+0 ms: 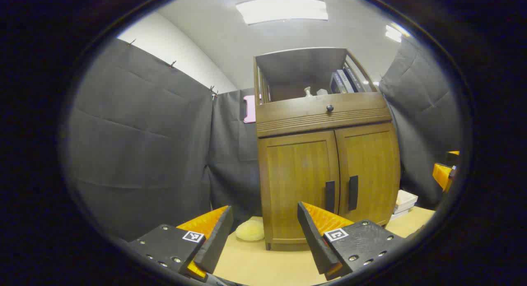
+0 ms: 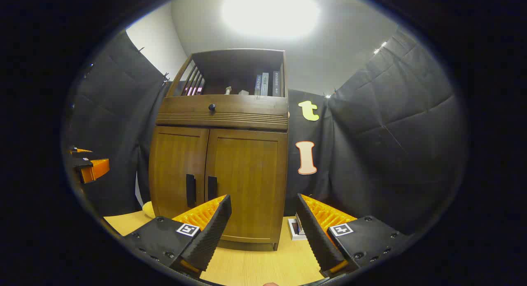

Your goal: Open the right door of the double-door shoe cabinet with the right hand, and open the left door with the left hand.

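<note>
Both the left claw point(image 1: 263, 232) and right claw point(image 2: 263, 226) hang spread wide, gripping nothing, well short of the shoe cabinet point(image 2: 220, 170) with both doors closed.

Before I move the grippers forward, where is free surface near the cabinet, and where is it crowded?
The wooden tabletop is bare in front of the cabinet, between its closed doors and the right gripper. It is crowded at the cabinet's sides: a yellow soft object on one, stacked books on the other. The left gripper is open too.
</note>
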The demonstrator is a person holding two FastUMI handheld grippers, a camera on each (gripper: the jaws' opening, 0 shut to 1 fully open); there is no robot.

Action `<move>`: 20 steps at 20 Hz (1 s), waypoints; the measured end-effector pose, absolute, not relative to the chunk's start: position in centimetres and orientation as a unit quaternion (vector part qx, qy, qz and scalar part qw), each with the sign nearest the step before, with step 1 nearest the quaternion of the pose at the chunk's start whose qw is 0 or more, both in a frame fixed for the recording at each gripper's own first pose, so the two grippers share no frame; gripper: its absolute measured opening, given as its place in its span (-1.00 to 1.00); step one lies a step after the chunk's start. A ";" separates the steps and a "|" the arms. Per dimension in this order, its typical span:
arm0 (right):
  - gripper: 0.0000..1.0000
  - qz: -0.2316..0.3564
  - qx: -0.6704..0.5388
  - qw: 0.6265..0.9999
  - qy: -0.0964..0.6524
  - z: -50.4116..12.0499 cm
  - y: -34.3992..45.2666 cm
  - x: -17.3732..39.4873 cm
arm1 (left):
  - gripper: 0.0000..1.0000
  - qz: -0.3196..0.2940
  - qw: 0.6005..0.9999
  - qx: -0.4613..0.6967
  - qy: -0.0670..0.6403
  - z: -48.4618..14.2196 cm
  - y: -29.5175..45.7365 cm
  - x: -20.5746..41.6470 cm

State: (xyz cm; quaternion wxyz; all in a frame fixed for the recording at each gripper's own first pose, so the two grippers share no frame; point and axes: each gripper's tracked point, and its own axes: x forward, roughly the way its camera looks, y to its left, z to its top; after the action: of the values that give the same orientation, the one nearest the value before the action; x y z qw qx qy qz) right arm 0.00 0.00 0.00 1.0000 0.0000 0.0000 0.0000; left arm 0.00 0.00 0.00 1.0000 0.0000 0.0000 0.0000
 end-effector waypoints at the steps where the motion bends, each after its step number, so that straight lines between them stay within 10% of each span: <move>1: 0.97 -0.003 0.001 1.000 0.000 0.1 -0.3 0.0 | 0.83 0.000 1.000 0.000 0.002 -0.1 0.0 0.0; 20: 0.97 -0.023 0.012 1.000 0.010 0.7 -3.4 0.3 | 0.83 -0.006 1.000 0.017 -0.005 0.8 0.2 0.0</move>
State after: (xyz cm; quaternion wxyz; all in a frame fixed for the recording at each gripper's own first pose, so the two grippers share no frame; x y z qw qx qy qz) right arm 0.34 -3.43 0.65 0.9996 0.0117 0.0100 -0.0227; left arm 0.04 0.15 0.79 0.9998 0.0168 -0.0048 -0.0063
